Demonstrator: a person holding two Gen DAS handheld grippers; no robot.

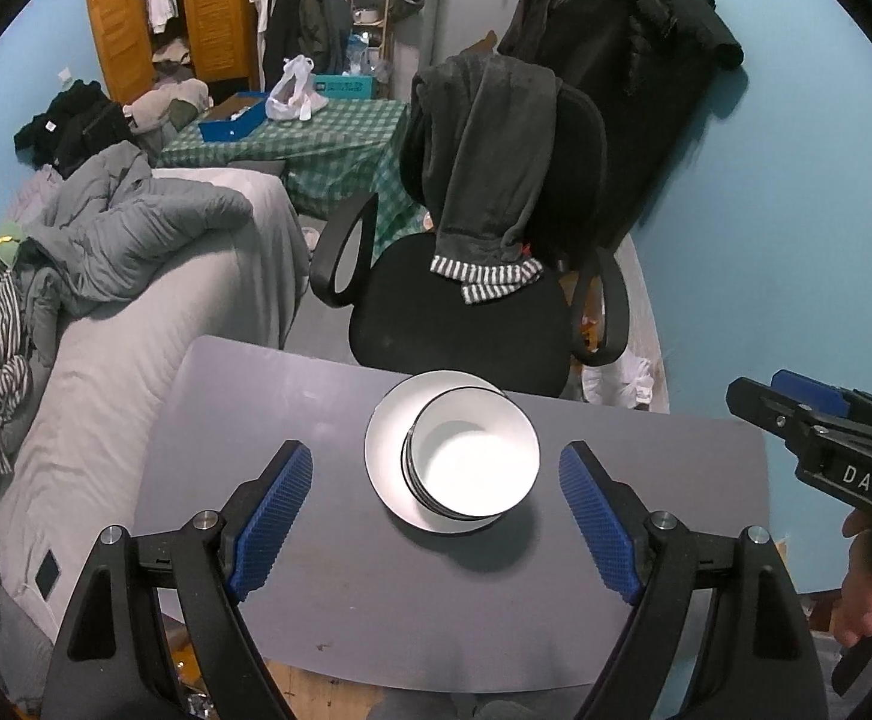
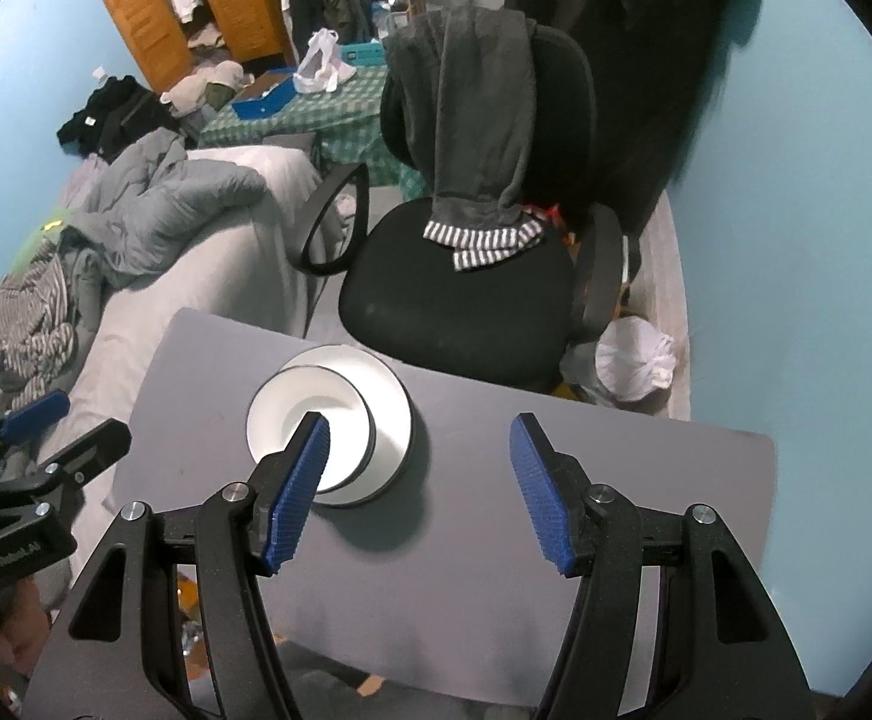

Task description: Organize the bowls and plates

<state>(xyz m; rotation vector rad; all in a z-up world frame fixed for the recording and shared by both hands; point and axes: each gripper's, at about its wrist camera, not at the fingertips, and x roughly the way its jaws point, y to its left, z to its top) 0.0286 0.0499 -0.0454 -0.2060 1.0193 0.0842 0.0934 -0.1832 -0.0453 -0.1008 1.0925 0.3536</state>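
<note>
**Bowls stacked on a plate**

White bowls (image 1: 475, 462) sit nested on a white plate (image 1: 385, 438) near the far edge of the grey counter (image 1: 316, 600). The top bowl holds nothing. Left gripper (image 1: 436, 516) and right gripper (image 2: 418, 492) hover above, jaws wide apart, gripping nothing.

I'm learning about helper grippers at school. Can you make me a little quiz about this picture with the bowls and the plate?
1. True or false: the bowls sit on the plate.
2. What stands behind the grey table? A) a fridge B) a black office chair C) a bicycle
3. Fill in: the left gripper and the right gripper are both ____ and hold nothing.

Key: 1 true; 2 B; 3 open.
</note>
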